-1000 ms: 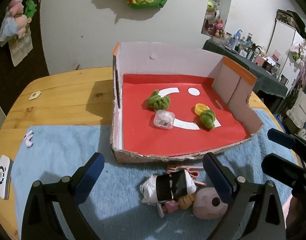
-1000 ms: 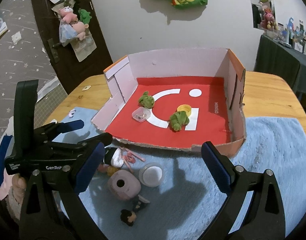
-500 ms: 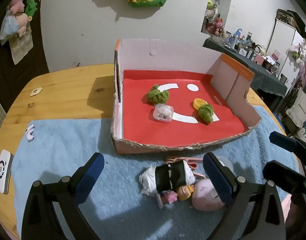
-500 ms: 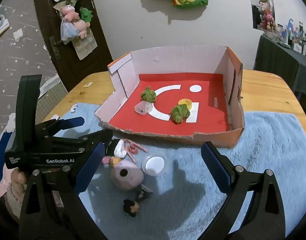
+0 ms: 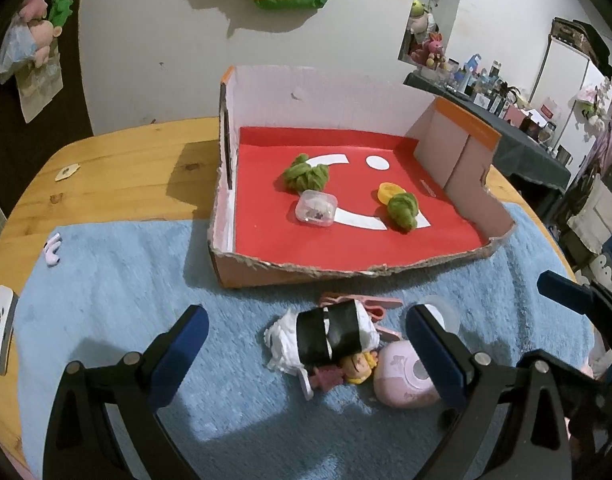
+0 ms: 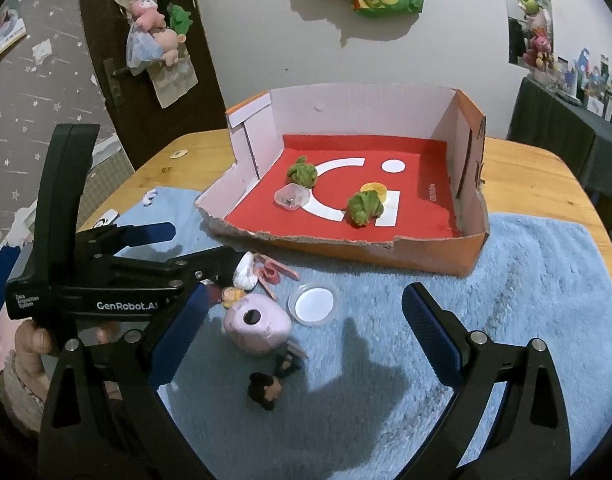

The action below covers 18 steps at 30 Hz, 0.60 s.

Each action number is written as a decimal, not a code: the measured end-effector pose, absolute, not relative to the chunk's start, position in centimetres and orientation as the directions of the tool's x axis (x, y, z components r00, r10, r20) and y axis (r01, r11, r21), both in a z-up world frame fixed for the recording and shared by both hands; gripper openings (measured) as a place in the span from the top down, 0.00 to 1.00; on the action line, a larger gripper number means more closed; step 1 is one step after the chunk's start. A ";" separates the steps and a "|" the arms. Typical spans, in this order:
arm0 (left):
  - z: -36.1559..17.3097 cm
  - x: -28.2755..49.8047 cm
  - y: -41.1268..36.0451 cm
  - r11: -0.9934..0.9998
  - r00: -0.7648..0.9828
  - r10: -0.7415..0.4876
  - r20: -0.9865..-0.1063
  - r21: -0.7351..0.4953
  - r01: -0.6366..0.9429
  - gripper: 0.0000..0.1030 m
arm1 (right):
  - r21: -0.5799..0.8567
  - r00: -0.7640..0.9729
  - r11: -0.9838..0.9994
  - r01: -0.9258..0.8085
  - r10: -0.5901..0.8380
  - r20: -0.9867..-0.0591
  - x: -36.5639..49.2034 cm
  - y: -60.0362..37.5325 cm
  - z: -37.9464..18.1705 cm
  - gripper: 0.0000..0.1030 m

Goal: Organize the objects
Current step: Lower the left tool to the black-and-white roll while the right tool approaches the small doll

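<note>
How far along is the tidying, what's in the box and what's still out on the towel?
Partly done. The cardboard box already holds two green cloth bundles, a clear plastic case and a yellow lid. Nothing is in hand: the left tongs and right tongs are both open. Still on the blue towel: pink toy camera, round clear lid, pink clips, black-and-white bundle, small figurines.

Inventory ahead of the jaws: one cardboard box (image 5: pixel 458 148) holding two green cloth bundles (image 5: pixel 306 174) (image 5: pixel 403 210), one clear plastic case (image 5: pixel 316 208) and one yellow cap (image 5: pixel 389 191). Between the jaws: one pink round case (image 6: pixel 258 326), one clear round lid (image 6: pixel 314 303), one black-banded white bundle (image 5: pixel 330 336), two small figurines (image 6: pixel 265 391) (image 5: pixel 346 372) and one pink clip (image 6: pixel 274 272).
</note>
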<state>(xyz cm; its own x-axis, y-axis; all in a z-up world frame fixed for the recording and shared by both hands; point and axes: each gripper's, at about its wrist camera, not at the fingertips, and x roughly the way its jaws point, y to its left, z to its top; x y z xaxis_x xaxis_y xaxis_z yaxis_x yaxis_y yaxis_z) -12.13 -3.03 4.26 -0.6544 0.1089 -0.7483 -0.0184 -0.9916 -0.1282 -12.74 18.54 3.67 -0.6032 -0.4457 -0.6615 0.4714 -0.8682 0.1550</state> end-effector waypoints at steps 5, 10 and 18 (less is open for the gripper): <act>3.9 -12.3 -2.9 -0.991 -0.644 0.112 -0.756 -0.129 -0.021 0.10 | 0.155 -0.601 -0.870 0.468 -0.442 -0.666 -12.3 18.6 3.2 0.06; 3.5 -12.3 -3.0 -0.990 -0.634 0.121 -0.764 -0.137 -0.023 0.18 | 0.156 -0.596 -0.872 0.463 -0.437 -0.673 -12.0 18.6 2.8 0.20; 3.3 -12.4 -2.5 -0.990 -0.631 0.132 -0.765 -0.134 -0.045 0.21 | 0.188 -0.557 -0.861 0.473 -0.457 -0.694 -11.5 18.5 1.4 0.33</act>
